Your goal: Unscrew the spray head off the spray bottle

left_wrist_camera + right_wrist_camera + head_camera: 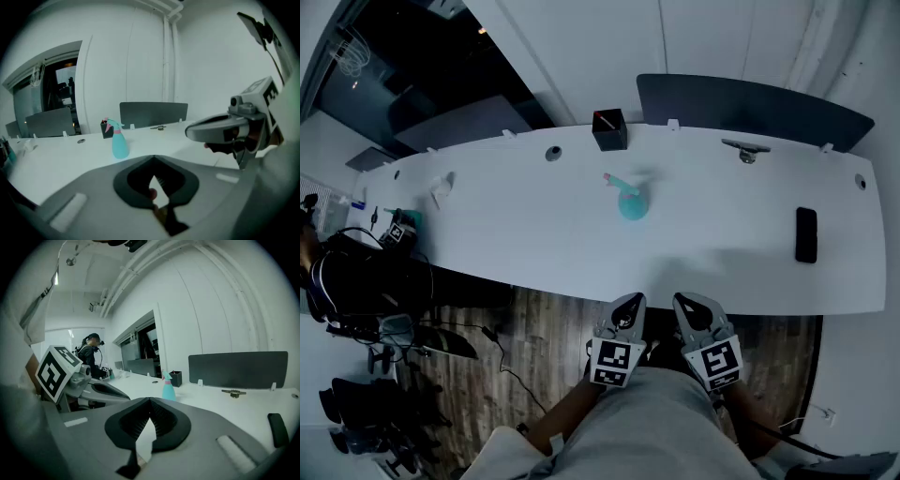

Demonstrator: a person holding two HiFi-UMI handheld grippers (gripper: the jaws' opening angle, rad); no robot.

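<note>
In the head view the spray bottle (632, 200) stands on the tabletop (506, 234) well ahead of your left gripper (626, 305) and right gripper (694, 305), spray head (614, 181) on and nothing started, while the left gripper view, then the right, show jaws pressed together on nothing, bottle far ahead.

No words, brands, numbers or labels can be read in any view. The only signs are black-and-white square code patterns. One is on the left marker cube (613, 362), behind the fingers of the left gripper (628, 304). The other is on the right marker cube (720, 361), behind the fingers of the right gripper (692, 304). Neither pattern carries letters or digits. The spray bottle (631, 199), well ahead of the fingers, shows no legible print.
</note>
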